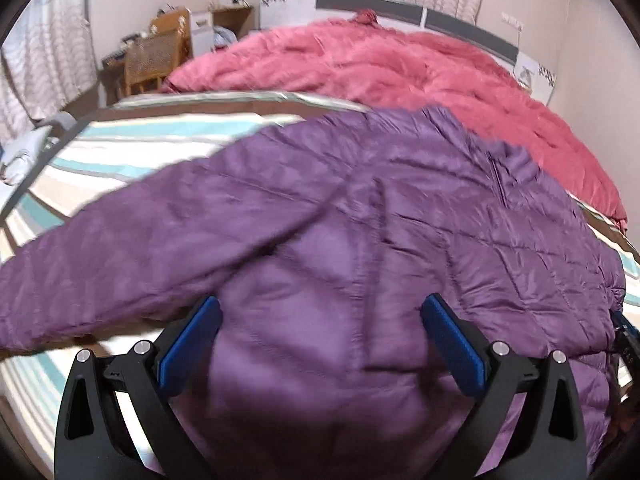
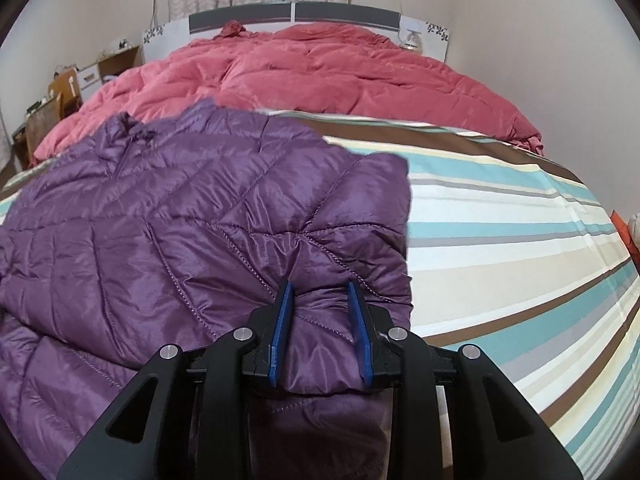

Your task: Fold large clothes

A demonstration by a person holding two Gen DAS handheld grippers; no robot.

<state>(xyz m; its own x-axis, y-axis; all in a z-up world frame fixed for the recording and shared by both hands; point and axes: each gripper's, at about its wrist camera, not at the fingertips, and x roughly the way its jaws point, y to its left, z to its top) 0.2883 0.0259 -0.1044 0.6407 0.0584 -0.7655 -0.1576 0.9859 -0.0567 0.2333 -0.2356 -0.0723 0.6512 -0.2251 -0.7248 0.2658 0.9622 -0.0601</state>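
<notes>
Your right gripper (image 2: 320,292) pinches the jacket (image 2: 168,208) hem; the left gripper (image 1: 320,312), spread, probably grips nothing—close it before lifting.

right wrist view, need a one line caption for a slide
Right tongs pinch a bunched fold of the purple quilted jacket on the striped bedsheet, pink duvet behind.

Both grippers, left gripper (image 1: 320,324) and right gripper (image 2: 320,312): matte black linkage arms, silver pivot screws, blue ribbed finger pads (image 2: 282,320).
</notes>
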